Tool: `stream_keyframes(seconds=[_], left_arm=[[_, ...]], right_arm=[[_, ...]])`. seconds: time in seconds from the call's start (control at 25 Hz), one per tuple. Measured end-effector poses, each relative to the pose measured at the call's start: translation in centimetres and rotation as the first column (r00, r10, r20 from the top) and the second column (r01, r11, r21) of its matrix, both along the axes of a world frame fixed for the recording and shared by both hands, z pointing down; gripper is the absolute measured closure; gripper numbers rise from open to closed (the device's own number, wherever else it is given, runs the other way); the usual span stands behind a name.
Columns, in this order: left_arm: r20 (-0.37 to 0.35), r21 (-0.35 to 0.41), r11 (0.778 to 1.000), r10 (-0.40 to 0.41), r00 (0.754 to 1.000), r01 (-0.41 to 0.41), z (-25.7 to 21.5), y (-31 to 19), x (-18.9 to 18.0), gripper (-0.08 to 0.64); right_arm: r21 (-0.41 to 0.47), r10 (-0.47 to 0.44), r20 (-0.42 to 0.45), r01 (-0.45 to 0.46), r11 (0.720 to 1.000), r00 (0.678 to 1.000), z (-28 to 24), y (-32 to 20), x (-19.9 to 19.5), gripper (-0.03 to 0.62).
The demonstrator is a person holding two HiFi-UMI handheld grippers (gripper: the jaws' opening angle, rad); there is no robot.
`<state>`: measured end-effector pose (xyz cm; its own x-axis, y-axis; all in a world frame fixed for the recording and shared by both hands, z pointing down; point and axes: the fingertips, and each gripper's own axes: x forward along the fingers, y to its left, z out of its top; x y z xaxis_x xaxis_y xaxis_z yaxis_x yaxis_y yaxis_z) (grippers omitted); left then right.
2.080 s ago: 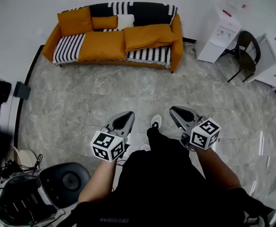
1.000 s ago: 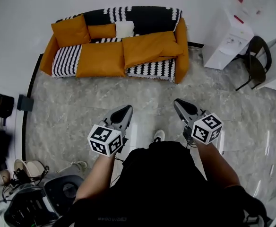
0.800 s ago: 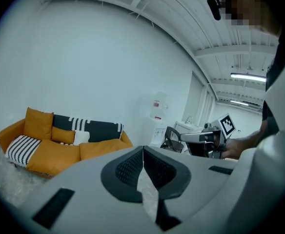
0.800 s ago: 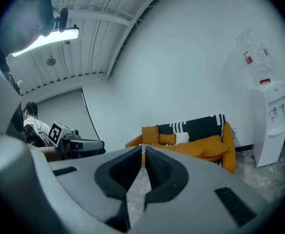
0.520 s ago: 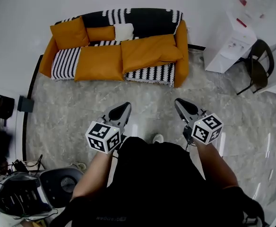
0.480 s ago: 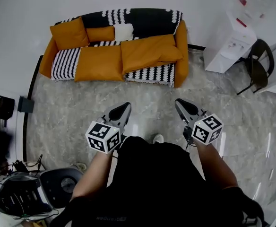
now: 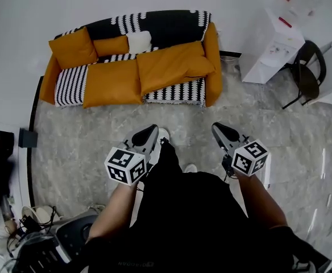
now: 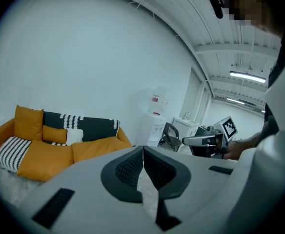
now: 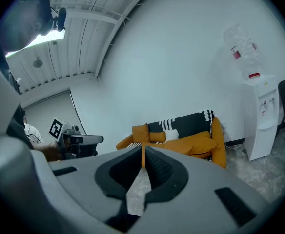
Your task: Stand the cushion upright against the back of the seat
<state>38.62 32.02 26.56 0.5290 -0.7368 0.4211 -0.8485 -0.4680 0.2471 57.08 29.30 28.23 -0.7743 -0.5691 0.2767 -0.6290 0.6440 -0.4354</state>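
An orange sofa [image 7: 211,61] with a black-and-white striped throw stands against the far wall. A large orange cushion [image 7: 174,66] lies flat and askew on the right of its seat. A second one [image 7: 112,83] lies flat in the middle, and a third [image 7: 72,47] leans upright at the left end. My left gripper [image 7: 149,132] and right gripper [image 7: 218,129] are shut and empty, held over the floor well short of the sofa. The left gripper view shows the sofa [image 8: 59,145] beyond the closed jaws, as does the right gripper view [image 9: 181,135].
A small orange pillow [image 7: 111,45] and a white one [image 7: 138,41] rest against the sofa back. A white water dispenser [image 7: 268,44] and a black chair [image 7: 305,67] stand at the right. Cabled equipment [image 7: 52,249] sits on the floor at lower left. Grey stone floor [image 7: 98,129] lies between me and the sofa.
The sofa has shifted left and a little nearer in the head view as the person walks toward it. A shoe now shows between the grippers. Both grippers stay shut.
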Motion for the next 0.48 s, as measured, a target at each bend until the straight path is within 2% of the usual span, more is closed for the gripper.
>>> stream_keyframes(seconds=[0.28,0.48], left_arm=[[-0.032,-0.001,1.0,0.004,0.999,-0.004,1.0,-5.0,-1.6,0.543],[-0.023,-0.006,1.0,0.009,1.0,-0.009,1.5,-9.1,-4.2,0.543]], right_arm=[[-0.001,0.003,-0.039,-0.003,1.0,0.999,0.1,-4.3,-1.9,0.552],[-0.011,-0.002,-0.064,0.002,1.0,0.998,0.2,-8.4,-4.5,0.552]])
